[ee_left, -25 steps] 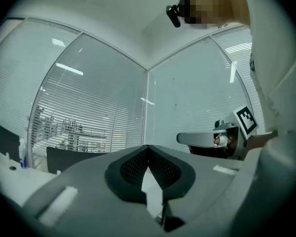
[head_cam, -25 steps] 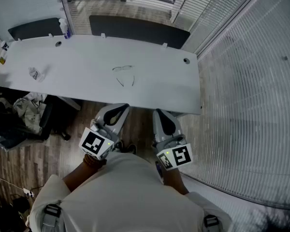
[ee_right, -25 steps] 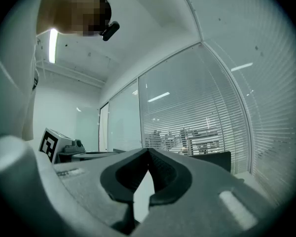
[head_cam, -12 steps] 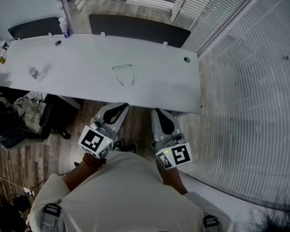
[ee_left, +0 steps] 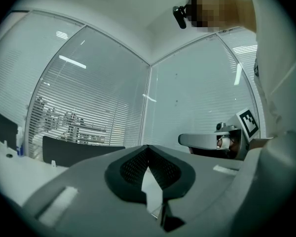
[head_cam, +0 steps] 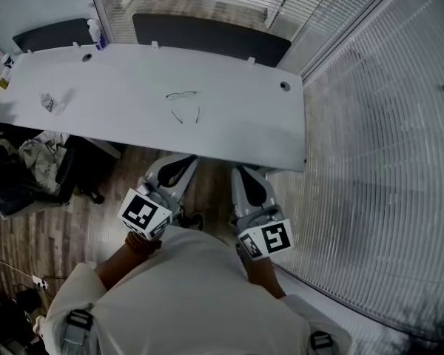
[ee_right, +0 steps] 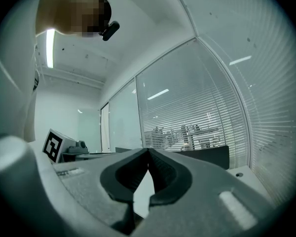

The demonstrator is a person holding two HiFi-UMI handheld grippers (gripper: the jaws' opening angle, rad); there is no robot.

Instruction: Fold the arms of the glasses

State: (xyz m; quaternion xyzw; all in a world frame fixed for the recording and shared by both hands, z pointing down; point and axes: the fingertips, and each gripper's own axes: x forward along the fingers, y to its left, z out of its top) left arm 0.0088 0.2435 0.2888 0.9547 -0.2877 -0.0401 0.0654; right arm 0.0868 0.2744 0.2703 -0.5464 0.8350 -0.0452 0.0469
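Glasses (head_cam: 183,103) at 12 o'clock on the desk (head_cam: 259,124) look light, thin, probably fragile, so pinch each arm mid-length, gently; left gripper (head_cam: 183,163) and right gripper (head_cam: 243,171) both closed, empty.

Glasses (head_cam: 181,95) lie mid-surface (head_cam: 244,124), arms pointing at the near edge. Well to their left, a small crumpled item (head_cam: 49,103). A bottle (head_cam: 96,34) stands at the far left corner. Left tool (head_cam: 181,163) and right tool (head_cam: 244,172) are side by side, just before the near edge.
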